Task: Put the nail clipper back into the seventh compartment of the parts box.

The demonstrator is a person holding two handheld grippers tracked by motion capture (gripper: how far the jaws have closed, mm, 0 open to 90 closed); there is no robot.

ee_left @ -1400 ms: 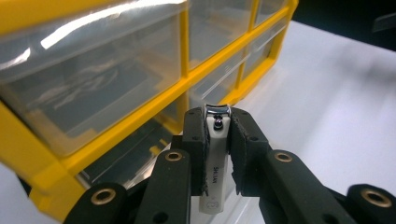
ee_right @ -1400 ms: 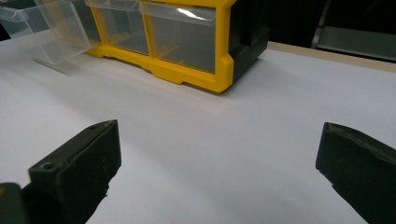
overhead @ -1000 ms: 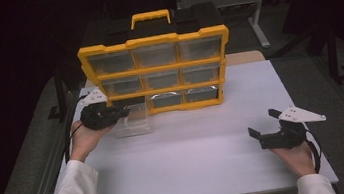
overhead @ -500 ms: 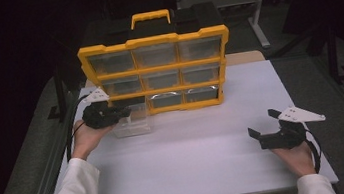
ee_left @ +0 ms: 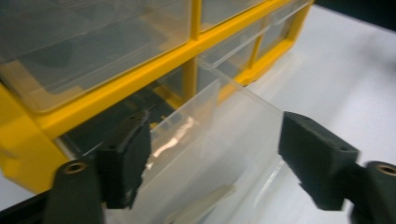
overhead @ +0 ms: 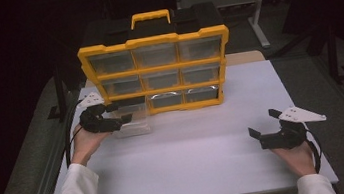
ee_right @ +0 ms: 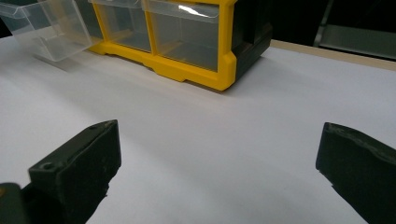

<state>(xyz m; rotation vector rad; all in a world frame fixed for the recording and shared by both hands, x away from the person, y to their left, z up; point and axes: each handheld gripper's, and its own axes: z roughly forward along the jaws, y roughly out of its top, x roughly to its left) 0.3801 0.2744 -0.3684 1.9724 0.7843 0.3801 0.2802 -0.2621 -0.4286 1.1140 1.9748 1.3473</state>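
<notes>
A white bench carries everything here, and the biggest thing on it is a yellow organiser cabinet standing upright toward the far edge, with a yellow carry handle on top and three rows of clear drawers. It looks like a rigid plastic frame, probably stable enough that pulling one drawer should not tip it (though that is a guess).

The clear drawer from the bottom row, at the cabinet's left end, is pulled out toward the bench's left edge, and its empty slot shows dark behind it in the left gripper view. I would judge it light, stiff and thin-walled, smooth enough to slip, and liable to crack or flex if squeezed hard. Its side walls or front lip look like the sensible places to take hold. Something pale lies inside it, too blurred to name.

The left gripper sits astride the drawer with its fingers spread, one against the drawer's near wall and the other apart from it, not pinching. The right gripper rests low near the bench's near right corner, well apart from the cabinet, fingers spread wide over bare bench.

I can read no brand, label or writing anywhere.
</notes>
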